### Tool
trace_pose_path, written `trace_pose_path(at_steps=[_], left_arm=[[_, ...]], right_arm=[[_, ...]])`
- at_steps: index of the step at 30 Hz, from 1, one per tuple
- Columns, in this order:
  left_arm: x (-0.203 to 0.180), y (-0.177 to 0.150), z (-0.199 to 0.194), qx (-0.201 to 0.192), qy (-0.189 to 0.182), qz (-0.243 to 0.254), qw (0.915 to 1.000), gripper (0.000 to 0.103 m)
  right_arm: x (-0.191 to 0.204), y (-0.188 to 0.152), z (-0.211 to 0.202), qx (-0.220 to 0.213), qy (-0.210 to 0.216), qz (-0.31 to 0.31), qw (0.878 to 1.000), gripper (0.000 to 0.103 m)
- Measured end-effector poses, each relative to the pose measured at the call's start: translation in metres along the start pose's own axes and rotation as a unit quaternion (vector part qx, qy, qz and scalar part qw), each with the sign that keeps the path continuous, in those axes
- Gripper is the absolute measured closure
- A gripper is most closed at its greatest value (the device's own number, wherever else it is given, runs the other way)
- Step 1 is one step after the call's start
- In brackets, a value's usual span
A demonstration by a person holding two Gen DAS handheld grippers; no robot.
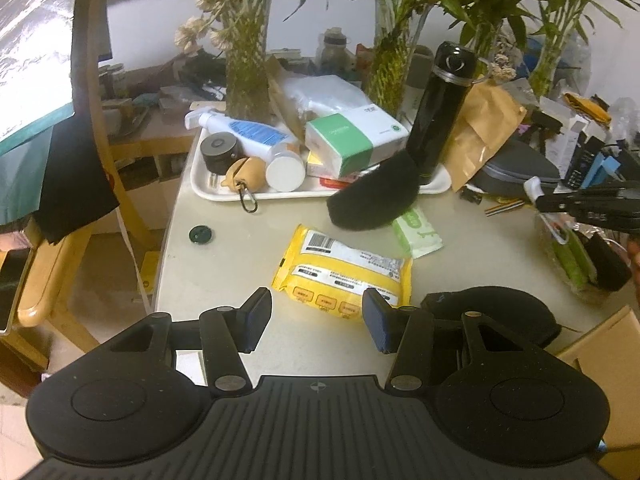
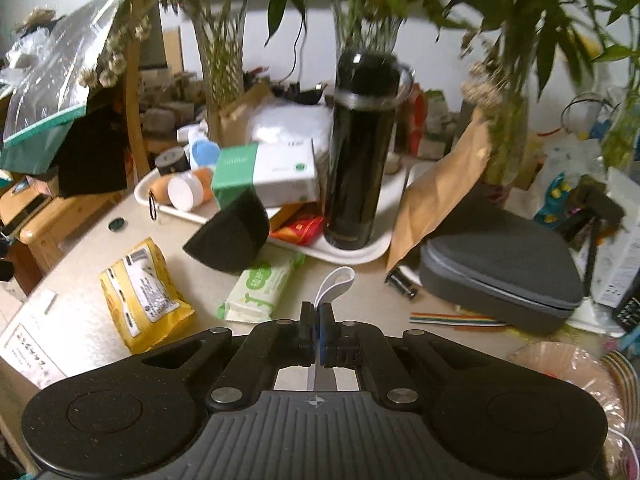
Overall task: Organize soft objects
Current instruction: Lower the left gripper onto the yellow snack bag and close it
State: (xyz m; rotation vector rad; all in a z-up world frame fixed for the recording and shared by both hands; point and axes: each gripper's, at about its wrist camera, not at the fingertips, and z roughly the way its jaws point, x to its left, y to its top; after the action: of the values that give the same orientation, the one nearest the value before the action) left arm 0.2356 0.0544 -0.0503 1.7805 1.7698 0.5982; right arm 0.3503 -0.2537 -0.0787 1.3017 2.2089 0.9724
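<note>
Right wrist: right gripper (image 2: 320, 330) pinches white strap (image 2: 334, 286), lower centre | left gripper (image 1: 316, 326) spread, empty, above yellow pack (image 1: 344, 272)

left tongs (image 1: 317, 321): black, blue pads | right tongs (image 2: 319, 334): black, silver rivets
</note>
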Motion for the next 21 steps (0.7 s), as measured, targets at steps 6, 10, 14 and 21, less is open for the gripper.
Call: trace_pose_path(at_steps=[6,10,14,21], left_arm=[[-0.002,0.005,0.015,0.003,0.003,0.024,0.9997,0.053],[0.003,0.012,0.031,0.012,-0.009,0.019,0.9997,0.053],[0.008,0.016,0.046,0.027,-0.011,0.012,0.9995,0.053],[0.021,0.025,0.073,0.068,-0.019,-0.022,0.9972,0.049]], right_arm=[[0.004,-0.008,-0.035,-0.027,0.014,0.013,0.999,0.099],[0.008,-0.013,-0.045,-0.033,0.024,0.014,0.999,0.099],[0.009,-0.017,-0.052,-0.038,0.029,0.019,0.999,0.099],[0.005,-0.018,-0.057,-0.042,0.031,0.026,0.998,0.099]])
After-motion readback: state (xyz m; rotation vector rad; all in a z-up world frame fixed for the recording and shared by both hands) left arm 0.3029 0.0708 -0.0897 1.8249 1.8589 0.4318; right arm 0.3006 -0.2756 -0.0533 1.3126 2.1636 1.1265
